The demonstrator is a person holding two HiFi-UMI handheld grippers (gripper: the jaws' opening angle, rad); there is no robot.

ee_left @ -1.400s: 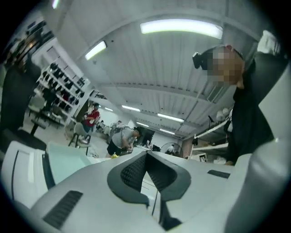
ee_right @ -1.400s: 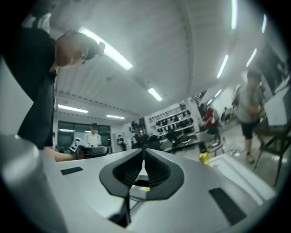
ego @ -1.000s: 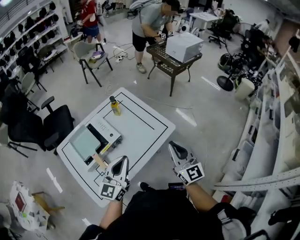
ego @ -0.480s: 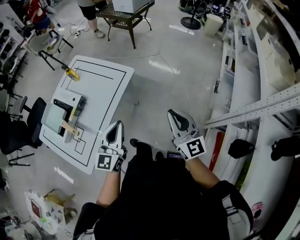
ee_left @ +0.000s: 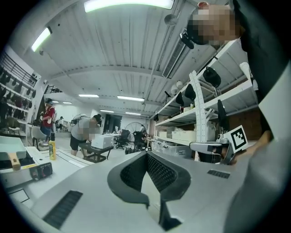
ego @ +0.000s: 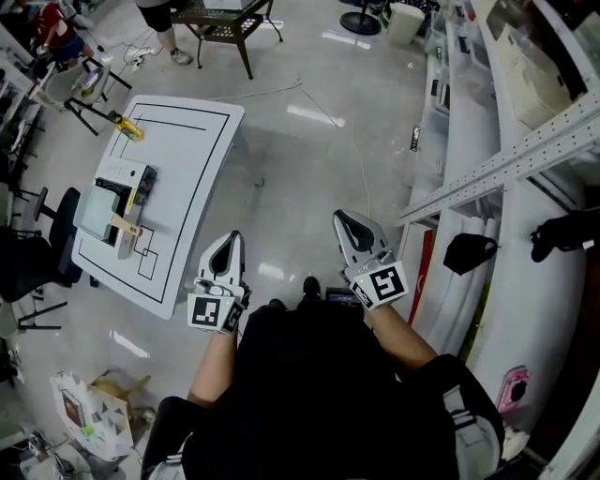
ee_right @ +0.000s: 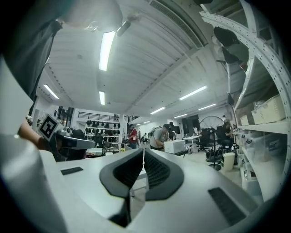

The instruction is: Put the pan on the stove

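The portable stove [ego: 111, 202] lies on the white table [ego: 192, 178] at the upper left of the head view, with a wooden piece [ego: 125, 225] across its near end. The same stove [ee_left: 25, 167] shows low at the left of the left gripper view. I cannot make out a pan for certain. My left gripper [ego: 225, 253] and right gripper [ego: 352, 232] are held level over the bare floor, right of the table and apart from it. Both are shut with nothing between the jaws, as the left gripper view [ee_left: 144, 154] and the right gripper view [ee_right: 142, 152] show.
A yellow bottle [ego: 125, 128] stands at the table's far corner. Metal shelving [ego: 487, 169] runs along the right, with dark objects [ego: 466, 253] on it. Black office chairs [ego: 42, 262] stand left of the table. A person stands by a dark side table [ego: 220, 19] at the back.
The head view has swung from the table toward the shelving, so the table has slid to the upper left. Both grippers have moved off the table's edge, out over the floor, still shut.
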